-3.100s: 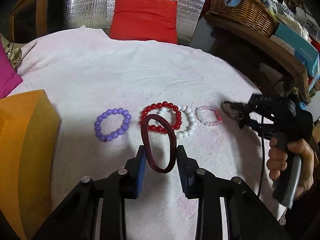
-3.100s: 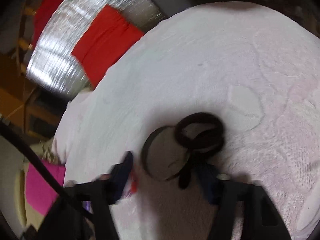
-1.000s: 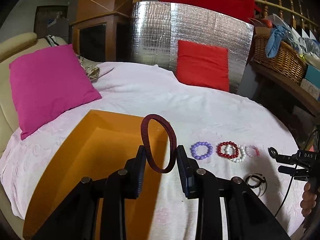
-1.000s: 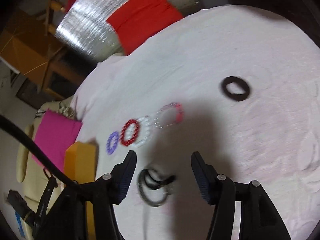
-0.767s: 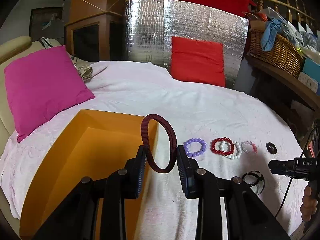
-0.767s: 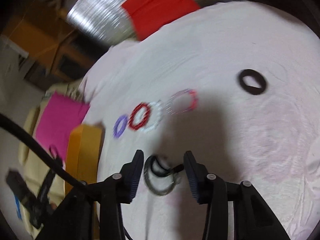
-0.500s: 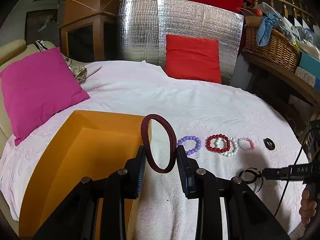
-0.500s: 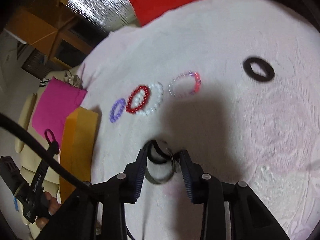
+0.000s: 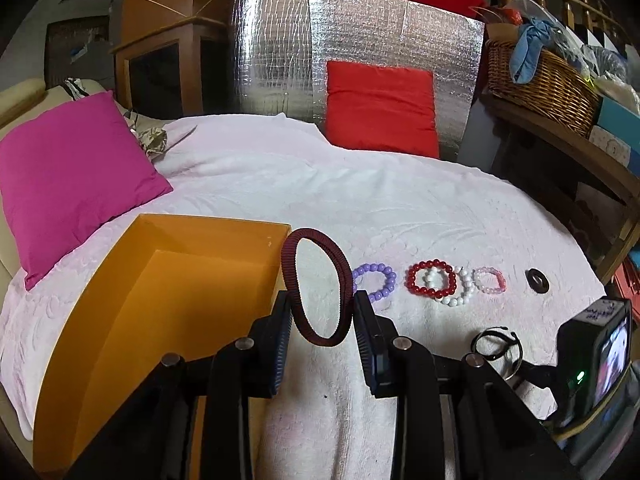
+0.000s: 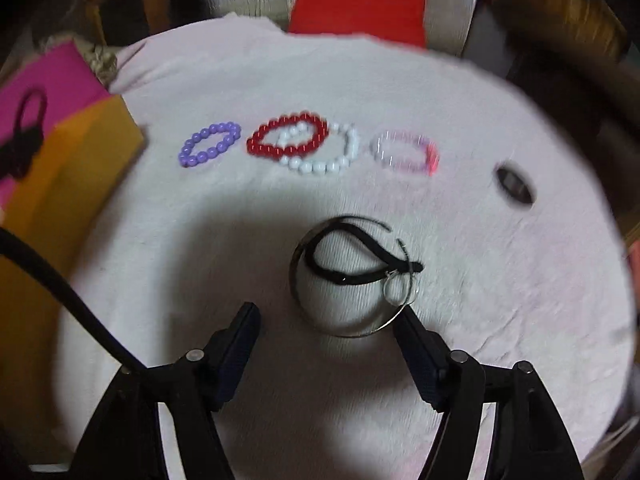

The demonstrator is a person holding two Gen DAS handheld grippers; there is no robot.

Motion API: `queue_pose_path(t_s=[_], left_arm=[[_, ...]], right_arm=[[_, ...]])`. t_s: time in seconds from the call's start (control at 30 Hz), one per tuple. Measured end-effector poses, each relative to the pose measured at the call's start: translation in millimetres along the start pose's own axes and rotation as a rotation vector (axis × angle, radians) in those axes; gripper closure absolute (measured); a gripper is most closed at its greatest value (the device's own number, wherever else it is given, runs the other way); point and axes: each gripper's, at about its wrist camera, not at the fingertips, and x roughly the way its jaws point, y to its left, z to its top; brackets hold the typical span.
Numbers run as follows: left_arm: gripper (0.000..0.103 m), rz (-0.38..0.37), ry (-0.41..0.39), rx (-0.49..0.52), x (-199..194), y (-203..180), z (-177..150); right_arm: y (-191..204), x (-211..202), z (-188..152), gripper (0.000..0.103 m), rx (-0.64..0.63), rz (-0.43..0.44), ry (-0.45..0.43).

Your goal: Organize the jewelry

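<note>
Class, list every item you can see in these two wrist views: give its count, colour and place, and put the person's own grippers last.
maroon band: 1, dark red, held upright between the left gripper's pads beside the box
orange box: 1, orange, open, left on the blanket
beaded bracelets: 4; purple, red, white, pale pink; a row mid-blanket, red overlapping white
black ring: 1, black, right end of the row
black cord and metal hoops: 1 tangle, black and silver, in front of the right gripper
cushions: 2; magenta left, red at the back
white blanket: 1, white, under everything
wicker basket: 1, brown, shelf at right
left gripper: 1, black, shut on the band
right gripper: 1, black, jaws opening, nothing held
</note>
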Motion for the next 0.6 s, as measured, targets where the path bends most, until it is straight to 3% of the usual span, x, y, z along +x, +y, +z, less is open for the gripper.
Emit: queue_pose_path(t_s=[0.07,0.13,0.17,0.33,0.47,0.6], left_arm=[[0.071,-0.001,0.003,-0.007,0,2,1],[0.071,-0.003,0.002,-0.012,-2,5,0],[0.071,-0.004,0.002,-0.014,-2,7,1],[0.071,0.003,-0.003,-0.033,-5,14,2],[0.071,0.007,0.001,-0.039,-5,16,1],[0.071,0.007,0.005,-0.048,-3,16,2]], right_arm=[[0,0,-1,0.048,0.012,-0.019,-0.024],[-12,0,1,0.058,0.063,0.015,-0.016],[-20,1,3,0.069,0.079,0.04,-0.007],[-59,4,10,0.087,0.142,0.191,0.042],[-80,4,10,0.087,0.158,0.312,0.076],[-84,-4,10,0.083,0.151,0.335,0.034]])
